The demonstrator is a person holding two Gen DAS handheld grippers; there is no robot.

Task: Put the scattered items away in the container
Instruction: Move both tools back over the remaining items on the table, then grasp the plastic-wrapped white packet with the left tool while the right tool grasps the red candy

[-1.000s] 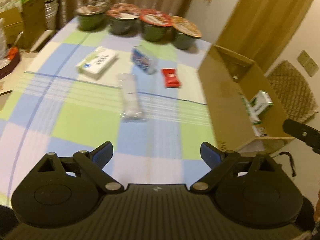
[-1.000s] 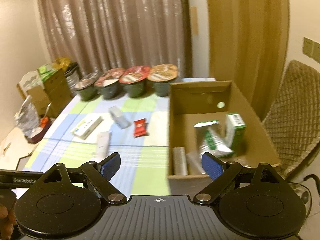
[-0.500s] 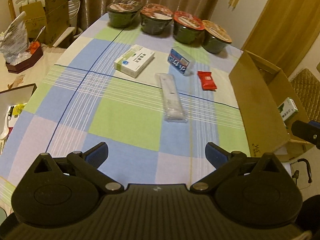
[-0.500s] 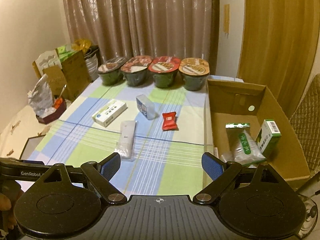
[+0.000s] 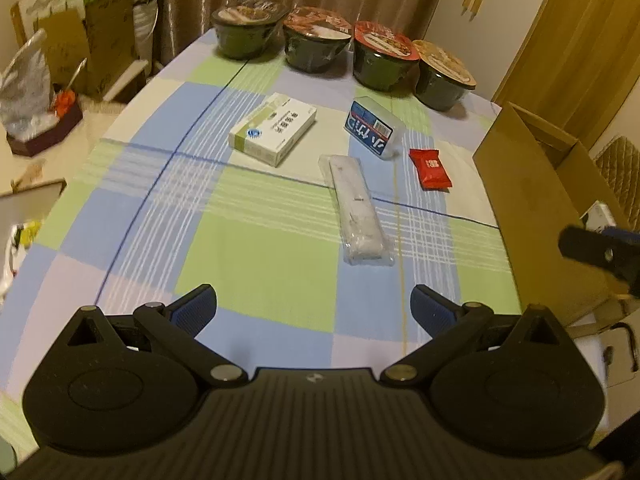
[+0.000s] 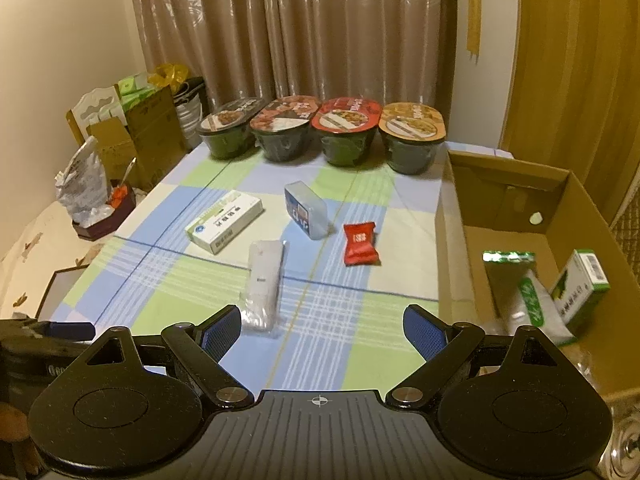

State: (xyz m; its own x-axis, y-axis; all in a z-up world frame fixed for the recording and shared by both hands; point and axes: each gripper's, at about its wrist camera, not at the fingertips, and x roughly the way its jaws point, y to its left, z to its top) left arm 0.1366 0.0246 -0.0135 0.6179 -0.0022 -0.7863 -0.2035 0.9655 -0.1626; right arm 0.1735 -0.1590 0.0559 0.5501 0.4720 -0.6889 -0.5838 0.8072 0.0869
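Both grippers [image 5: 313,307] [image 6: 322,327] hover level above table [image 5: 260,256], jaws spread.

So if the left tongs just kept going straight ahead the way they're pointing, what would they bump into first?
Probably the long clear-wrapped white packet lying on the checked tablecloth. It sits slightly right of the line between the open left tongs, with bare cloth before it. Depth is hard to judge; pointed lower, they would meet the cloth first.

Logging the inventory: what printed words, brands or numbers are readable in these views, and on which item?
None reads for certain.
White box: blue logo, dark characters, blurred.
Clear case: blue-white label, barcode, blurred.
Red packet: white mark, too small.
Noodle bowls: lid print illegible.
Green box in carton: barcode, blurred.
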